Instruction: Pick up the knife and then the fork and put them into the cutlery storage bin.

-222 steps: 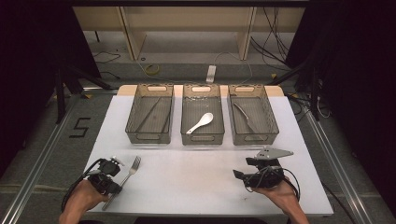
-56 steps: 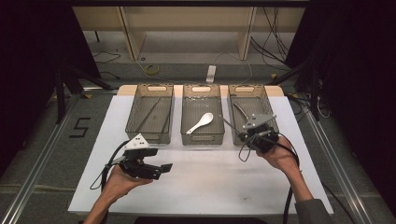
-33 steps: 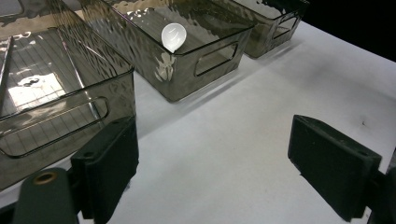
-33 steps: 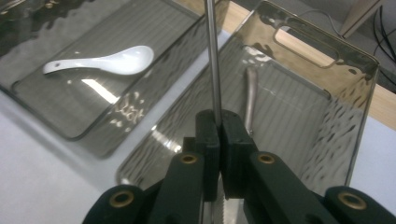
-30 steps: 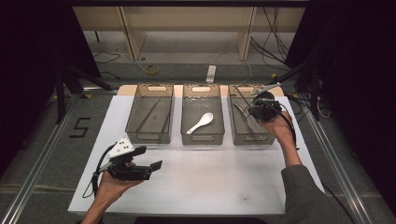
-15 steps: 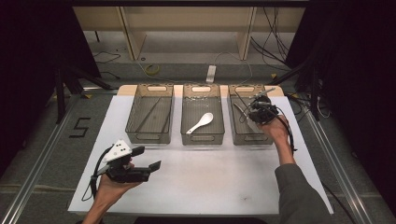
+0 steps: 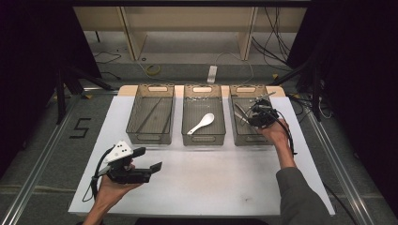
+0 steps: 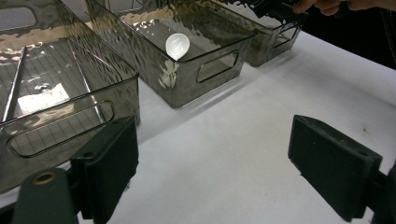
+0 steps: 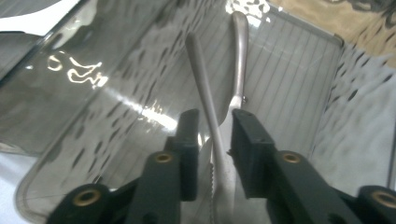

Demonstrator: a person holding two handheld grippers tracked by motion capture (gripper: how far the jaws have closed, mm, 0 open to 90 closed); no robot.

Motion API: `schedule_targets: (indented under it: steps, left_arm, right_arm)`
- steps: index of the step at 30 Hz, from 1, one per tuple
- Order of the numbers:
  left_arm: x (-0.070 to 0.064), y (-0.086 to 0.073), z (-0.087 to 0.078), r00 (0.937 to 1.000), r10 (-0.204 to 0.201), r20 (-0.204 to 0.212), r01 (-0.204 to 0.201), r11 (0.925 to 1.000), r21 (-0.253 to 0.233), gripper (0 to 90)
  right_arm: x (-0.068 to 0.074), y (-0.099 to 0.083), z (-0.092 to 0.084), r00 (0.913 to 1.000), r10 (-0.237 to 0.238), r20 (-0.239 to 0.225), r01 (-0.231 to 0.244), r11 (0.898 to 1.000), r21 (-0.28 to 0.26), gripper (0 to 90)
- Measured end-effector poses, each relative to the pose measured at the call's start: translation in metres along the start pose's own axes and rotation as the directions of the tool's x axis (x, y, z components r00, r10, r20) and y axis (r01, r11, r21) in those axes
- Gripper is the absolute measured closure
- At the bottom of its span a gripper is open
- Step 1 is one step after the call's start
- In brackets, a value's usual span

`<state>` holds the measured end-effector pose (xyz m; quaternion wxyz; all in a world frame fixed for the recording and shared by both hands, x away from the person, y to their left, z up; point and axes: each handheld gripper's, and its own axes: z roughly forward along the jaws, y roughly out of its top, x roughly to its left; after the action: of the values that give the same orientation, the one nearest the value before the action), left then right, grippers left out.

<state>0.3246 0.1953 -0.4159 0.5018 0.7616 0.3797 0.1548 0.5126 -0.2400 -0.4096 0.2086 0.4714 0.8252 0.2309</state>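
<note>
High view: the right gripper (image 7: pixel 257 114) reaches into the right bin (image 7: pixel 244 138) at the tabletop's far edge, sorting cutlery by kind; the left gripper (image 7: pixel 149 158) waits wide open, empty, near the front edge. Right gripper view: its jaws have just been opening, slightly apart around a table knife (image 9: pixel 205 102) lying beside another utensil (image 9: pixel 239 51); released, it seems.

white table (image 7: pixel 225 178) | three smoky clear bins (image 7: pixel 203 139) in a row at its far edge

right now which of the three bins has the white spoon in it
The middle bin: a white spoon lies on its floor. The left bin holds thin dark sticks, and the right bin holds metal cutlery.
</note>
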Motion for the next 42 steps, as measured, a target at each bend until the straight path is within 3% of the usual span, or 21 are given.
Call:
schedule_targets:
  steps: [3,5,9,10,14,15,16,18,29,30,33,34,42]
  left_arm:
    - [0.0,0.0,0.0,1.0,-0.001,0.0,0.001,1.0,-0.002,15.6]
    - [0.001,0.0,0.0,1.0,-0.005,0.001,0.005,1.0,-0.004,15.6]
    - [0.001,0.0,-0.001,1.0,-0.008,0.004,0.008,1.0,-0.005,15.6]
    - [0.001,0.0,-0.001,0.9999,-0.01,0.005,0.01,0.9999,-0.004,15.6]
    - [0.002,0.0,-0.001,0.9998,-0.017,0.01,0.017,0.9999,-0.003,15.6]
    - [0.002,0.0,-0.001,0.9997,-0.02,0.012,0.02,0.9998,-0.003,15.6]
    - [0.002,0.0,0.0,0.9996,-0.025,0.015,0.025,0.9997,-0.004,15.6]
    - [0.002,0.0,0.0,0.9994,-0.026,0.023,0.026,0.9997,0.001,15.4]
    - [0.002,0.0,-0.001,0.9986,-0.038,0.037,0.038,0.9992,-0.008,15.4]
    - [0.002,0.0,-0.001,0.9985,-0.039,0.038,0.039,0.9992,-0.01,15.4]
    - [0.002,0.0,-0.001,0.9984,-0.04,0.039,0.041,0.9991,-0.011,15.4]
    - [0.002,0.0,-0.001,0.9984,-0.04,0.04,0.041,0.9991,-0.01,15.4]
    - [0.001,-0.002,-0.002,0.9983,-0.035,0.047,0.035,0.9994,0.001,15.4]
  right_arm:
    - [0.0,0.0,-0.004,1.0,0.009,-0.004,-0.009,1.0,-0.015,63.5]
    - [0.002,-0.001,-0.008,0.9992,0.028,-0.028,-0.029,0.999,-0.035,56.3]
    - [0.006,-0.004,-0.014,0.9968,0.044,-0.067,-0.049,0.996,-0.074,51.0]
    - [0.01,-0.007,-0.019,0.9928,0.057,-0.106,-0.069,0.992,-0.108,47.1]
    - [0.017,-0.012,-0.027,0.9865,0.066,-0.15,-0.088,0.986,-0.144,41.7]
    - [0.022,-0.016,-0.033,0.9791,0.079,-0.187,-0.112,0.979,-0.172,39.3]
    - [0.022,-0.016,-0.033,0.9791,0.079,-0.187,-0.112,0.979,-0.172,39.3]
    - [0.03,-0.022,-0.042,0.9688,0.082,-0.234,-0.133,0.968,-0.21,37.9]
    - [0.062,-0.052,-0.074,0.9567,0.016,-0.291,-0.117,0.936,-0.332,34.1]
    - [0.065,-0.058,-0.077,0.9507,0.016,-0.31,-0.128,0.93,-0.345,34.0]
    - [0.068,-0.066,-0.08,0.9457,0.017,-0.325,-0.139,0.923,-0.359,33.4]
    - [0.07,-0.073,-0.083,0.9396,0.022,-0.342,-0.156,0.917,-0.368,32.9]
    - [0.077,-0.101,-0.088,0.932,0.008,-0.362,-0.159,0.908,-0.388,30.3]
